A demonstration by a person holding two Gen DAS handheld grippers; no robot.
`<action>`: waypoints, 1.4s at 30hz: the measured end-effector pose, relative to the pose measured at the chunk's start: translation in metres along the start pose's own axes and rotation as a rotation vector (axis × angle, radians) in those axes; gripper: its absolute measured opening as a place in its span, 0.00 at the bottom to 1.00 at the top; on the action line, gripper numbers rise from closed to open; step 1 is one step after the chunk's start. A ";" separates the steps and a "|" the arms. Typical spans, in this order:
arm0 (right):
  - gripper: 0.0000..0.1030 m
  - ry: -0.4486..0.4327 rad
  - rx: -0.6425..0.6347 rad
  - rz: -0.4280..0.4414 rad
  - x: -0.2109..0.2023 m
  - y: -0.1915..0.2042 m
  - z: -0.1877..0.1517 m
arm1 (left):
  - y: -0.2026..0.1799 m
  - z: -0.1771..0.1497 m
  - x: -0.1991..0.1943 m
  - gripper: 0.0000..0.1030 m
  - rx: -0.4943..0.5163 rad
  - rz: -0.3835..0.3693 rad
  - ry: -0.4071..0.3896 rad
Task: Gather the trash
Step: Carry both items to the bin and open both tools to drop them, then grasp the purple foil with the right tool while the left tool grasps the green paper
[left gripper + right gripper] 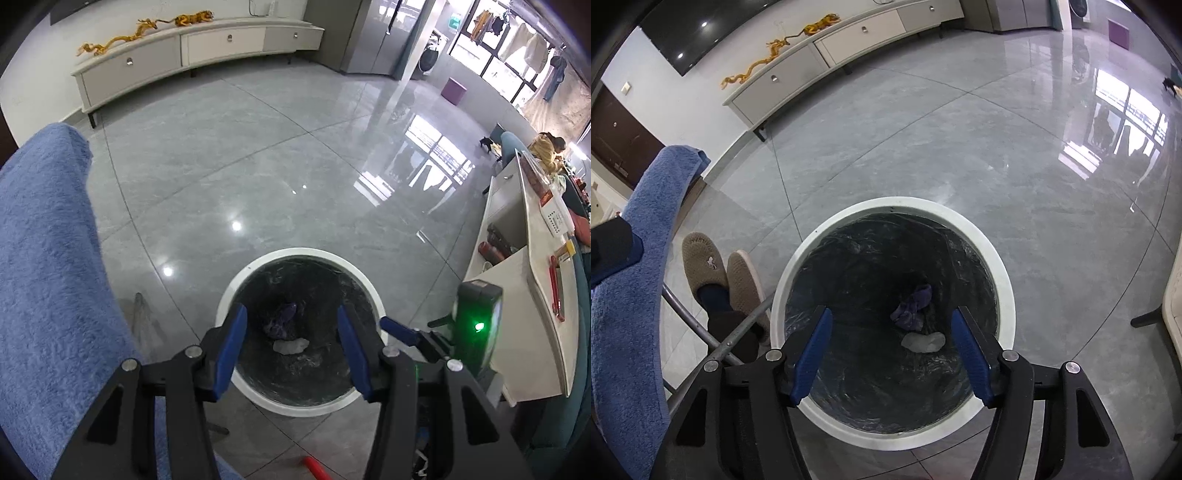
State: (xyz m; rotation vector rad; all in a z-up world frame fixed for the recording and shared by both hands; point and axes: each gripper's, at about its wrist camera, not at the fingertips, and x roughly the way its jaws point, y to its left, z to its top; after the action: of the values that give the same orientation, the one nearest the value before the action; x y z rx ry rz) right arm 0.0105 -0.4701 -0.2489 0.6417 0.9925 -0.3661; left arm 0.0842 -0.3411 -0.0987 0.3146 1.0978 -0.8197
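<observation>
A round white-rimmed trash bin (295, 253) with a black liner stands on the grey floor; it also shows in the right wrist view (894, 201). At its bottom lie a purple crumpled scrap (280, 319) (912, 304) and a white crumpled scrap (291, 346) (923, 341). My left gripper (291, 336) is open and empty, hovering above the bin's mouth. My right gripper (892, 339) is open and empty, also above the bin's mouth. The right gripper's body (476, 317), with a green light, shows to the right in the left wrist view.
A blue towel (44, 258) (631, 295) hangs at the left. The person's slippered feet (720, 273) and metal chair legs (738, 328) are left of the bin. A white desk (535, 295) stands right. A low cabinet (192, 48) lines the far wall.
</observation>
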 end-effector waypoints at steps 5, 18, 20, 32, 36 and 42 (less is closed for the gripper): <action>0.64 -0.028 -0.018 0.007 -0.015 0.008 0.007 | 0.008 -0.009 -0.021 0.48 0.011 0.059 -0.051; 0.64 -0.153 -0.209 0.085 -0.076 0.113 0.029 | 0.073 -0.043 -0.106 0.48 -0.049 0.257 -0.229; 0.64 -0.168 -0.248 0.106 -0.084 0.135 0.030 | 0.093 -0.053 -0.119 0.48 -0.086 0.278 -0.252; 0.64 -0.162 -0.512 0.215 -0.096 0.266 0.011 | 0.232 -0.126 -0.203 0.48 -0.368 0.509 -0.416; 0.64 -0.154 -0.578 0.246 -0.093 0.303 0.004 | 0.279 -0.145 -0.216 0.48 -0.473 0.576 -0.427; 0.64 -0.123 -0.664 0.295 -0.074 0.354 -0.008 | 0.322 -0.162 -0.217 0.48 -0.561 0.636 -0.422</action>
State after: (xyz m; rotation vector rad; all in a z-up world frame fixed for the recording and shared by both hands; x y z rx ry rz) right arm 0.1655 -0.1959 -0.0718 0.1507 0.8189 0.1863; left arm 0.1644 0.0665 -0.0318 0.0016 0.7189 0.0106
